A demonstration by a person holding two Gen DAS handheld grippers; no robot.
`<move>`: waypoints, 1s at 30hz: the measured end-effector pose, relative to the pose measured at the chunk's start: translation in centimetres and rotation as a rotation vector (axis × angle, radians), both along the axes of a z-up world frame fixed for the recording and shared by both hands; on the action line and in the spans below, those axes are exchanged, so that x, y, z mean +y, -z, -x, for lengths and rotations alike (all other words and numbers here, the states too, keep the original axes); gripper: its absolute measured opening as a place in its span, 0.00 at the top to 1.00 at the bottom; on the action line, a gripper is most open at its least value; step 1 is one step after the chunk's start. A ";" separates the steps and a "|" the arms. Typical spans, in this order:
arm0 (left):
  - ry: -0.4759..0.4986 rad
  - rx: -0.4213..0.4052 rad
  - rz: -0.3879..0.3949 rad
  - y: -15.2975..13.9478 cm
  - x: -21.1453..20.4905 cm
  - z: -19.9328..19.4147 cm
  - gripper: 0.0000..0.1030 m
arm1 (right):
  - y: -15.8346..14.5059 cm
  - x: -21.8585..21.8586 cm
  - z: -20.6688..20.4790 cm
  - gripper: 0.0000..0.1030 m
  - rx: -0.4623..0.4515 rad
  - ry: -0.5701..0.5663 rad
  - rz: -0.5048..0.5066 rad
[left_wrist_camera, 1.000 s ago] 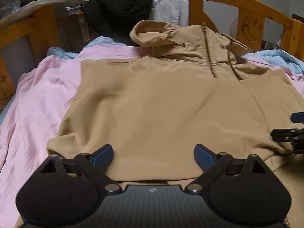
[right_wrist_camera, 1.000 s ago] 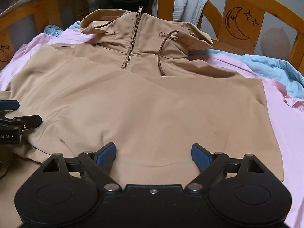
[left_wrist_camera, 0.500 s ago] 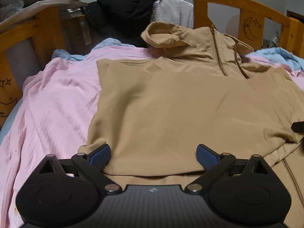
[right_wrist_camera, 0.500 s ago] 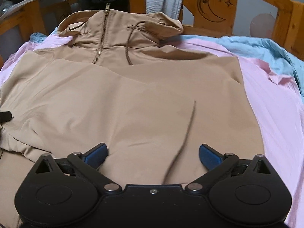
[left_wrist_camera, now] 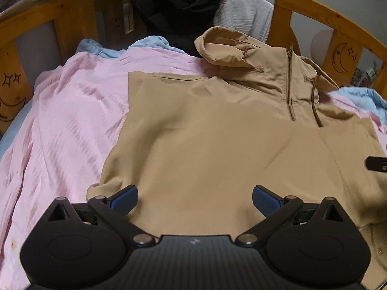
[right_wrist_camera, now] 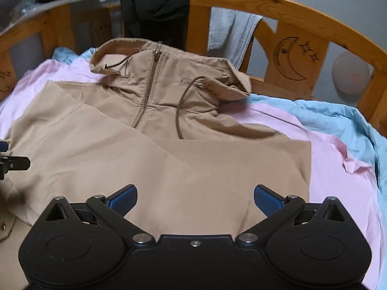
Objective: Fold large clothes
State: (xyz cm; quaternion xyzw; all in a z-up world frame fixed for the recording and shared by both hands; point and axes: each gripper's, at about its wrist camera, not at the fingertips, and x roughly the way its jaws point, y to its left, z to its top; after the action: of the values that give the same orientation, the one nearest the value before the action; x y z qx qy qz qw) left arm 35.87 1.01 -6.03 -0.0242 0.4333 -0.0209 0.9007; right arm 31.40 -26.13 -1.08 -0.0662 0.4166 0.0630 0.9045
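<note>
Now both grippers stand over the near part of a tan hooded jacket [left_wrist_camera: 217, 149] that lies spread on a pink sheet [left_wrist_camera: 67, 125] on the bed. Against the frame a second ago, the jaws of the left gripper [left_wrist_camera: 194, 197] have just been opening and now stand fully apart; the tan fabric shows in the gap between the blue pads [left_wrist_camera: 124, 197], but the pads do not press on it. The same holds for the right gripper [right_wrist_camera: 195, 197]: its jaws have just been opening, stand wide, and grip nothing. In both wrist views the jacket sits lower and farther from the fingers than before, and more of the pink sheet shows on the left of the left view. The folded-over tan panel has stayed put across the body of the jacket.

Materials: the jacket is a smooth, matte woven cloth with soft, shallow creases. Its folded edge runs straight along the right side in the right view. A metal-toothed zip [right_wrist_camera: 147, 89] runs down from the collar, and a brown braided drawcord [right_wrist_camera: 181, 111] hangs beside it. The hood [left_wrist_camera: 225, 53] is bunched at the far end. The sheet is pink with a faint stripe weave; a crumpled light blue cloth [right_wrist_camera: 338, 118] lies at its far edge. The bed frame [right_wrist_camera: 290, 7] is varnished yellow wood with a carved moon and stars. Dark clothing [left_wrist_camera: 183, 4] is heaped beyond the hood.
</note>
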 end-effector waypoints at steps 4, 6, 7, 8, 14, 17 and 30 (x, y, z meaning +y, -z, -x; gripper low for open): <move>-0.032 -0.005 0.049 -1.2 0.2 -0.6 0.01 | -0.5 2.2 -1.8 0.01 0.055 0.003 -0.001; -0.048 -0.007 0.067 -1.7 0.4 -1.0 0.01 | -0.8 3.3 -2.8 0.01 0.078 0.014 0.003; -0.056 -0.009 0.073 -1.9 0.4 -1.2 0.01 | -0.9 3.7 -3.3 0.01 0.091 0.021 0.008; -0.062 -0.011 0.078 -2.1 0.5 -1.3 0.01 | -1.0 4.2 -3.9 0.01 0.103 0.033 0.017; -0.070 -0.029 0.087 -3.0 0.6 -2.1 0.01 | -2.0 5.7 -5.5 0.01 0.071 0.028 0.077; -0.066 -0.040 0.082 -2.9 0.5 -2.4 0.01 | -2.5 6.2 -6.1 0.01 0.047 0.017 0.085; 0.023 -0.098 0.098 1.8 -3.1 -2.1 0.01 | -8.8 6.7 -12.2 0.11 -0.385 -0.209 -0.032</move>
State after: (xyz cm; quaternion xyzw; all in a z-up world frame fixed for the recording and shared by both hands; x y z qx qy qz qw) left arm 37.95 -2.10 -7.78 -0.0624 0.3875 -0.0534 0.9182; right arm 43.60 -19.40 7.70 -0.1054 0.2259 0.1490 0.9569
